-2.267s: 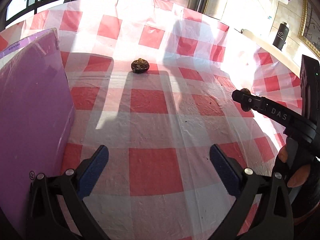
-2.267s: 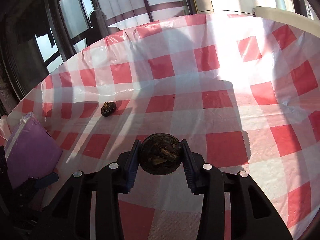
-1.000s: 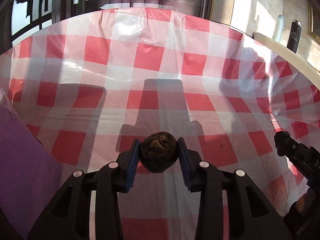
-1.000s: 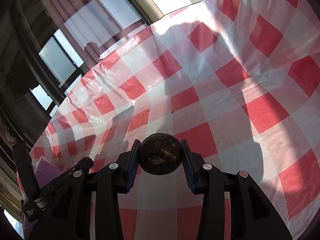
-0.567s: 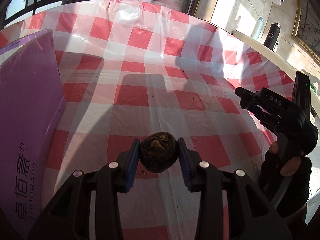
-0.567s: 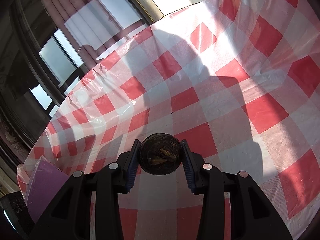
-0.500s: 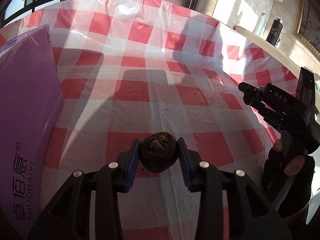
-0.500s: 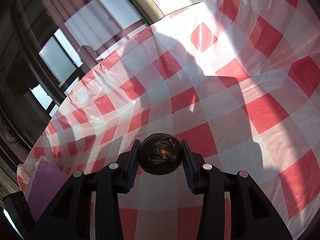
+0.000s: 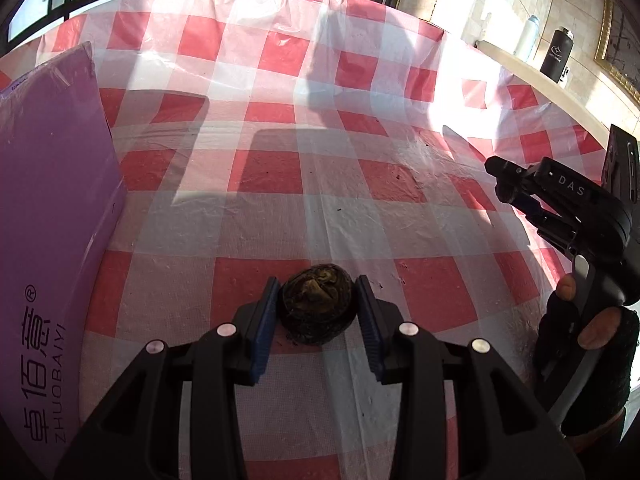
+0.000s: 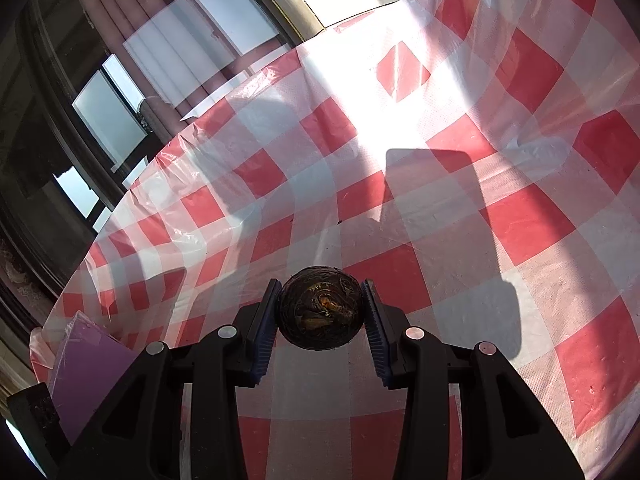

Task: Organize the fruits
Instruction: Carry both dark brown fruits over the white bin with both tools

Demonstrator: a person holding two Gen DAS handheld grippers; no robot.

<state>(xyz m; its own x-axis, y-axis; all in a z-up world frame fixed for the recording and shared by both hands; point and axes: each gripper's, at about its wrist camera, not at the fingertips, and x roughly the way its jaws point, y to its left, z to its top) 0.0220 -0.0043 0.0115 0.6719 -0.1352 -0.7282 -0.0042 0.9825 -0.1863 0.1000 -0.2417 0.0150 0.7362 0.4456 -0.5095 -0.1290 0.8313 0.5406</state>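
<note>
My left gripper (image 9: pixel 318 312) is shut on a dark, wrinkled round fruit (image 9: pixel 318 302) and holds it low over the red-and-white checked tablecloth (image 9: pixel 280 160). My right gripper (image 10: pixel 321 314) is shut on a second dark round fruit (image 10: pixel 321 314) and holds it above the same cloth (image 10: pixel 440 200). The right gripper also shows at the right edge of the left wrist view (image 9: pixel 508 178), held by a gloved hand (image 9: pixel 588 340), its fruit mostly hidden there.
A purple box (image 9: pixel 48 220) with white lettering stands along the left side of the table; it also shows at the lower left of the right wrist view (image 10: pixel 88 360). Windows and curtains lie beyond the far table edge. Two bottles (image 9: pixel 556 54) stand on a ledge at the back right.
My left gripper closed on the fruit that lay on the cloth, drew it back beside the purple box and lowered it toward the cloth. My right gripper has held its fruit throughout, barely moving lately.
</note>
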